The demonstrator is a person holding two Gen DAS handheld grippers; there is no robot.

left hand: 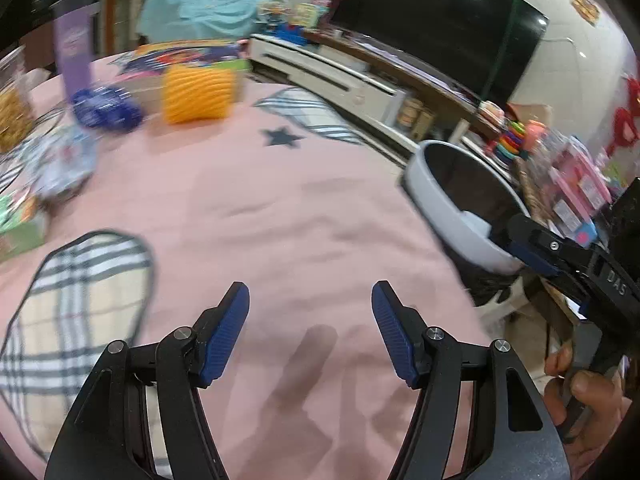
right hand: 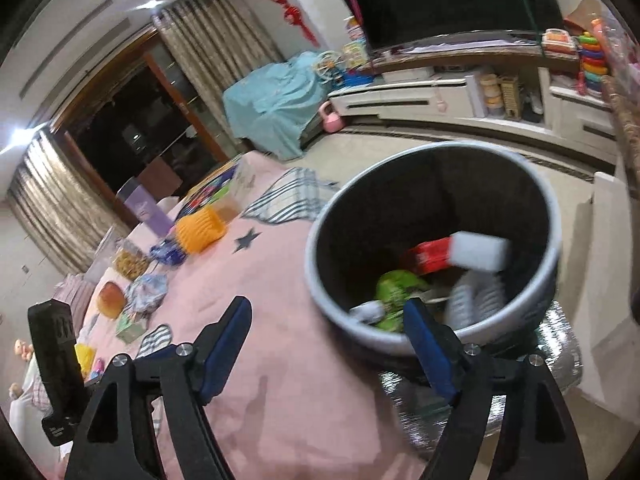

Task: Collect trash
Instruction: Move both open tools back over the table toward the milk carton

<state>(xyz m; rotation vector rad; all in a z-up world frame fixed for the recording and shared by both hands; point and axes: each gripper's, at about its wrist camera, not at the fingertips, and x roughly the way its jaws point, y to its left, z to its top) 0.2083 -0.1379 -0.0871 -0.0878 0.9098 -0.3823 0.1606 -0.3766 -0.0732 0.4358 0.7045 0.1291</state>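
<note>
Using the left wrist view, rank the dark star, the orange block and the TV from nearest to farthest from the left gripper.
From the left gripper, open over the pink cloth:
1. Dark star, printed on the cloth straight ahead.
2. Orange block, farther back, ahead to the left.
3. TV, beyond the table, at the upper right against the wall.

My round grey plastic bin (right hand: 436,240) stands upright beside the table edge, holding a red-and-white carton (right hand: 452,254) and green wrapper (right hand: 396,290).

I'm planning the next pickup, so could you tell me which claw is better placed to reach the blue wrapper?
Left. The left claw faces the blue wrapper; the right claw is by the bin.
</note>
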